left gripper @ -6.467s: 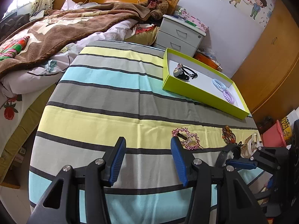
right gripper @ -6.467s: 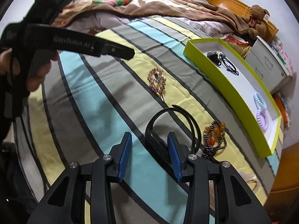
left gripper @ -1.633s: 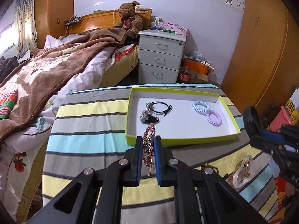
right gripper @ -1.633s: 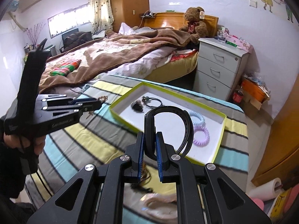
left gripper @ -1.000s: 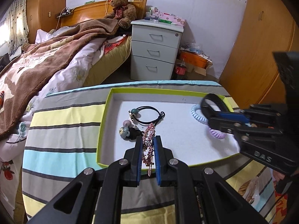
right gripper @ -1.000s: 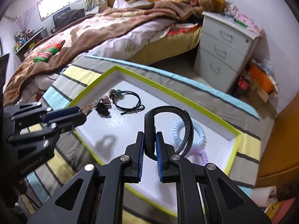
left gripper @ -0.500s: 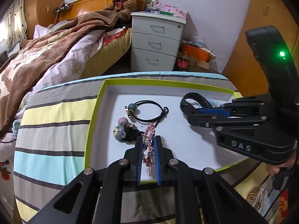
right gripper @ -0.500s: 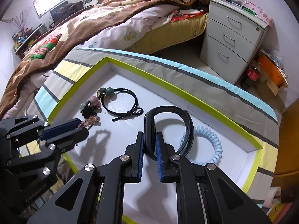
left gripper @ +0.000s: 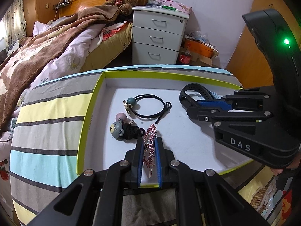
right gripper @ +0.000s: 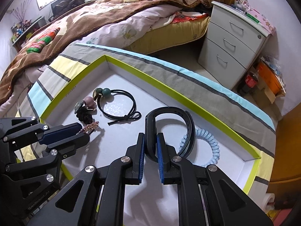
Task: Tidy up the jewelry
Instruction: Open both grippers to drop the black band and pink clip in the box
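Left wrist — left gripper (left gripper: 149, 146) clamps hair clip (left gripper: 149, 145) | right gripper (right gripper: 151, 143) clamps wristband (right gripper: 169, 116)

Tray (left gripper: 88, 120): card or paperboard by its look, matt white inside with lime-green edges, on a woven striped cloth (left gripper: 47, 124). Hair clip (left gripper: 149, 143): sparkling pink stones on a thin metal pin; wristband (right gripper: 169, 113): smooth matt black rubber-like strap; coil hair tie (right gripper: 210, 143): glossy pale-blue plastic. Left gripper (left gripper: 148, 156) and right gripper (right gripper: 150, 148): matt black plastic bodies, ribbed blue pads, bright metal screw heads.
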Available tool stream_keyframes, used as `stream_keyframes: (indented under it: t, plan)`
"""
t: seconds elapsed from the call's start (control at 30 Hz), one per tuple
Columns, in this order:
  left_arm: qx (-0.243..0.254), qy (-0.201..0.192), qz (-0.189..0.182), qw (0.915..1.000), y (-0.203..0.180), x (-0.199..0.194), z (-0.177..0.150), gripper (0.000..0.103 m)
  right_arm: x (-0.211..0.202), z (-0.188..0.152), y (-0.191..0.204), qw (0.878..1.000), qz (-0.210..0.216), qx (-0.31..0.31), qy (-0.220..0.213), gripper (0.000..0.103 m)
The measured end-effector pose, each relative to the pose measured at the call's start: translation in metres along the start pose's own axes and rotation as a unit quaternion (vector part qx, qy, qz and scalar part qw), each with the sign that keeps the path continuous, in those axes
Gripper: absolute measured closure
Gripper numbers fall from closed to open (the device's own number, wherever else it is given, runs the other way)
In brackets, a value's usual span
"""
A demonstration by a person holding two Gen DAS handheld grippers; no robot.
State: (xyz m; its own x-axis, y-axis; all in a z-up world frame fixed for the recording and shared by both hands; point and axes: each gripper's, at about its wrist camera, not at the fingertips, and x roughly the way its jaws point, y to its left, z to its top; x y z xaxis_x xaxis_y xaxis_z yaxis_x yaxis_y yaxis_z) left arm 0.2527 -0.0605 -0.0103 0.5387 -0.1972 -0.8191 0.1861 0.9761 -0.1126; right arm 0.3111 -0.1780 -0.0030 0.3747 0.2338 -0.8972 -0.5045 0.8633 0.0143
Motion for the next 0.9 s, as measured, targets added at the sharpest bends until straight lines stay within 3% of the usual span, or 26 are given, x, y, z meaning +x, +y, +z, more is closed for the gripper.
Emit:
stream_keyframes:
  t: [0.33,0.9]
  plan:
    - [-0.004,0.002,-0.001,1.0,0.004,0.002,0.0,0.09,0.001,0.0,0.005,1.0,-0.017,-0.011,-0.001,0.09]
    - [-0.005,-0.003,0.003,1.0,-0.001,-0.008,0.0,0.067,-0.022,-0.005,0.006,1.0,-0.008,0.002,-0.027,0.081]
